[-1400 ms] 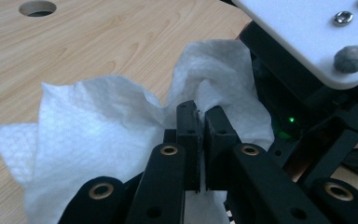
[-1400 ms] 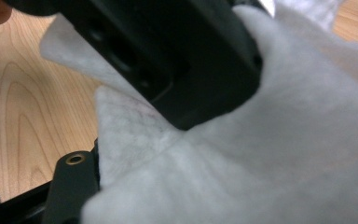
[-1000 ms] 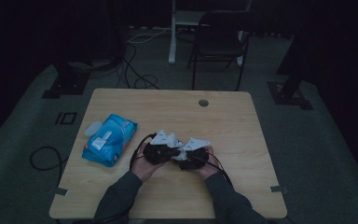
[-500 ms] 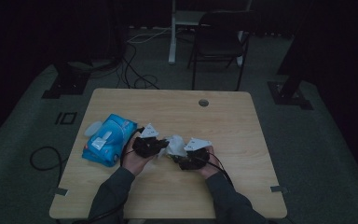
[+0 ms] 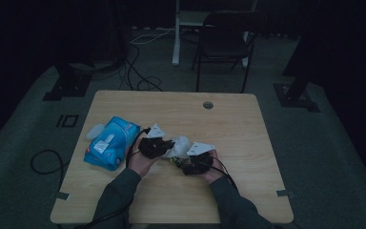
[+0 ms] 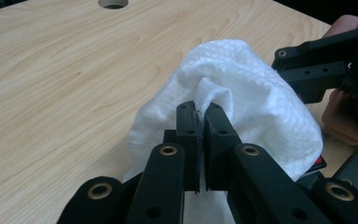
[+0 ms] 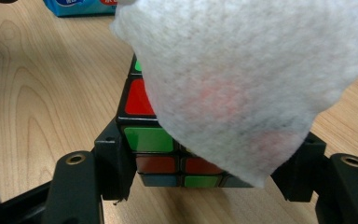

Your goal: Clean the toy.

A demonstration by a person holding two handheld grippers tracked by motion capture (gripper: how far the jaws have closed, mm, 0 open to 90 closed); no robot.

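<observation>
The left tongs are pinched tight on a fold of a white wipe, their two black jaws almost meeting with only the thin cloth between them. From that pinch the wipe billows up and away, draping toward the right tongs, which lie just beyond it. The right tongs grip a puzzle cube from both sides, one jaw pressed on each flank, so the cube sits between them with its red and green squares facing the camera. The wipe hangs over the top and the far side of the cube, covering most of it; faint red shows through the cloth. In the high view the left tongs and the right tongs are near each other above the middle of the wooden counter, with the wipe bunched between them and the person's hands and dark sleeves behind them. A blue pack of wipes lies on the counter just outside the left tongs, on the side away from the right tongs. A round hole is set in the counter well ahead of both tongs.
</observation>
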